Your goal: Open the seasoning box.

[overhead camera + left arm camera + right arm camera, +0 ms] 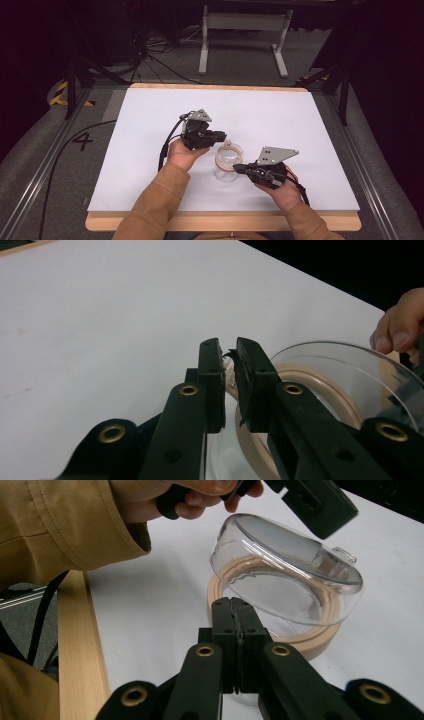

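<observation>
A clear round jar (227,170) with a beige ring (300,642) around its mouth stands near the front middle of the white table top (150,115). Its clear domed lid (287,555) is tilted, raised off the ring on one side. My left gripper (228,352) is shut on the small clear tab at the lid's edge; in the high view the left gripper (222,136) reaches in from the jar's left. My right gripper (233,605) is shut, its tips against the ring's near side, with nothing visible between the pads. In the high view the right gripper (236,168) sits at the jar's right.
A wooden edge (220,220) borders the white top at the front. Metal rails (45,165) run along both sides. Behind the table, a white frame (245,22) and loose cables (150,47) sit on the grey floor.
</observation>
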